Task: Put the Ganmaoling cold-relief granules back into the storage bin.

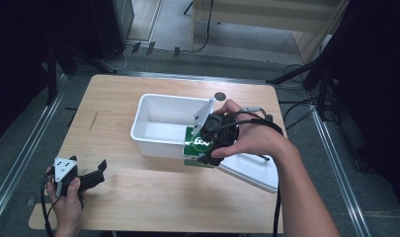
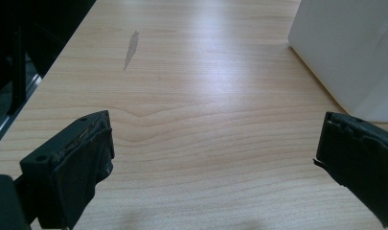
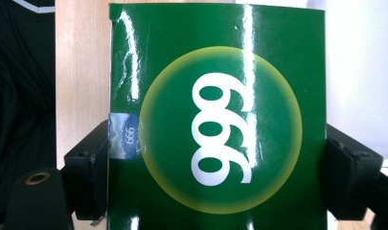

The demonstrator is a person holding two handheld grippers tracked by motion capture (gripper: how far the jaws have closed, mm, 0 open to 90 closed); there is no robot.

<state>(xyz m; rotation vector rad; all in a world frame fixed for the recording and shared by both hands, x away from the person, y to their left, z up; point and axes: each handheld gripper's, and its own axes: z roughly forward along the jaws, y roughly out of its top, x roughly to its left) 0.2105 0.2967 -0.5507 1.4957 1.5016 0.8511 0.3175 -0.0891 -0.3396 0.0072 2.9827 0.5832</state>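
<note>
The right claw [image 1: 203,143] pinches a glossy green box [image 3: 215,124] by its two side edges, holding it just beside the near wall of the white bin [image 1: 153,136]. The carton looks light and fairly stiff but slick, so a hold across the sides suits it best. Its lower end is cut off and its back is hidden. The left claw [image 1: 96,173] rests spread and empty on the table [image 2: 191,96], well apart.

Glossy green box [image 3: 215,129] with white "999" in a yellow-rimmed circle, clamped between my right gripper's [image 1: 206,139] jaws, against the white bin's [image 1: 153,139] near right corner.
</note>
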